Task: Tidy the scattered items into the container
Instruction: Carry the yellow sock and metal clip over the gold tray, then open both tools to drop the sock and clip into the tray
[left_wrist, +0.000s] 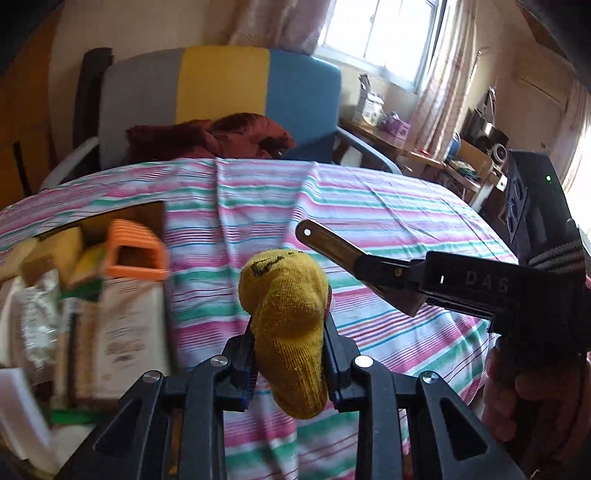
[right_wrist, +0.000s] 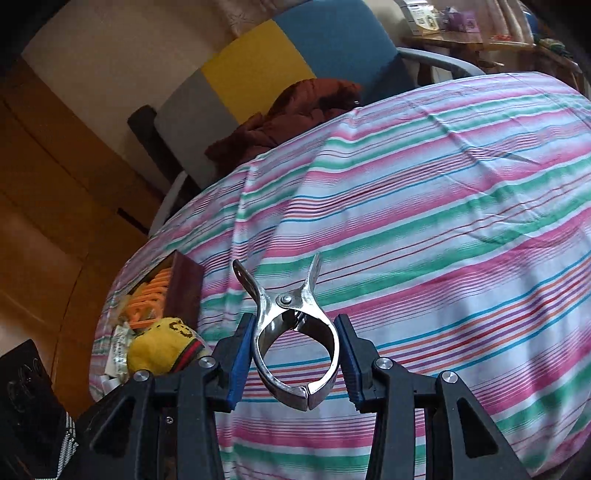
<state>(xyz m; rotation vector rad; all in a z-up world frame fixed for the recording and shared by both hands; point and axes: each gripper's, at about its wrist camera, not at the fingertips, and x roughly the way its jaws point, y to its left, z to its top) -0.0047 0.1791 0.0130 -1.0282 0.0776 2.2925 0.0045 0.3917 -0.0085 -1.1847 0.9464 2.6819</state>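
A mustard-yellow sock (left_wrist: 291, 328) sticks up between the black fingers of my left gripper (left_wrist: 290, 343), which is shut on it above the striped tablecloth (left_wrist: 369, 206). My right gripper (right_wrist: 295, 332) is shut on a shiny metal spring clamp (right_wrist: 291, 325), its blue pads pressing the clamp's rounded jaws. One clamp handle (left_wrist: 325, 240) also shows in the left wrist view, to the right of the sock. The container, a dark brown box (right_wrist: 184, 291), lies at the left with orange plastic pieces (right_wrist: 147, 299), sponges and packets inside. The sock (right_wrist: 162, 347) hangs just in front of the box.
A chair with a grey, yellow and blue back (left_wrist: 221, 85) stands behind the table, a dark red cloth (left_wrist: 210, 136) heaped on its seat. A cluttered side table (left_wrist: 391, 133) sits under the window at the right. A wooden cabinet (right_wrist: 55, 184) stands at the left.
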